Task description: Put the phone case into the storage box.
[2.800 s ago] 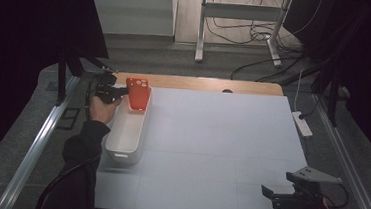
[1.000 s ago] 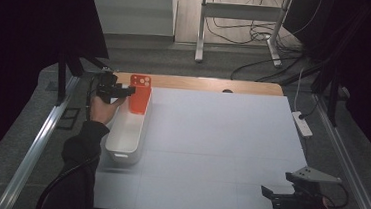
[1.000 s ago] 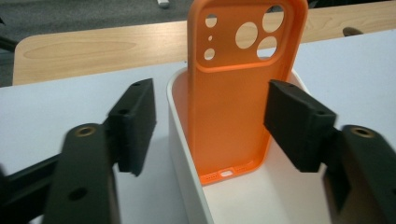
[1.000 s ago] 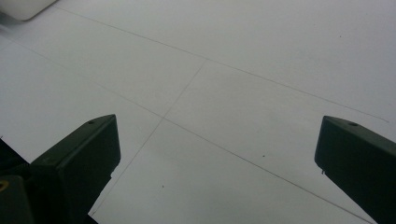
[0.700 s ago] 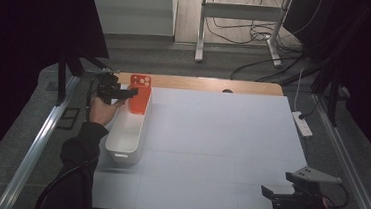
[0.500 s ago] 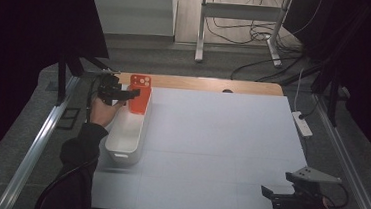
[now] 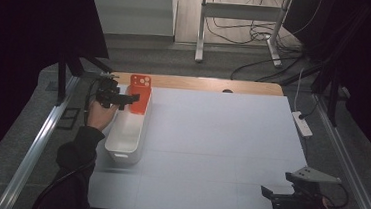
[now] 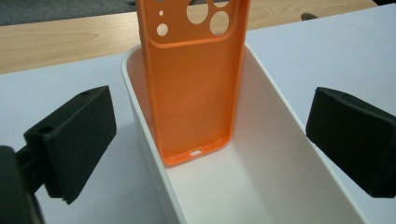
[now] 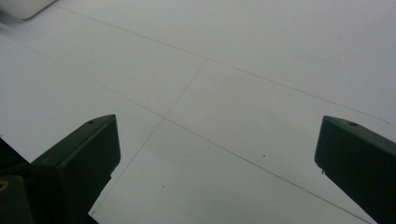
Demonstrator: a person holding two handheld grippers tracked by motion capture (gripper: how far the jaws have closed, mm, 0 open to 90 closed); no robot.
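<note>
An orange phone case (image 7: 140, 93) stands on end in the far end of a white bin (image 7: 119, 155), leaning on the bin's end wall. In the left gripper view the case (image 8: 194, 79) rises out of the bin (image 8: 280, 135) with its camera holes at the top. My left gripper (image 7: 133, 98) hovers just left of the case; its jaws have just been opening and now stand wide on either side of it without touching (image 8: 212, 123). Over bare table at the near right, my right gripper (image 7: 266, 192) is open with nothing between its jaws (image 9: 217, 149).
A white mat (image 7: 221, 137) covers the table, with a strip of wood (image 7: 215, 84) along the far edge. A white power strip (image 7: 302, 123) lies off the right edge. Metal rails (image 7: 40, 138) flank the table, and cables run over the floor behind.
The left gripper's jaws have spread apart and let go of the orange case, which stays standing in the bin. The gripper has drawn back slightly to the left. The right gripper has not moved.
</note>
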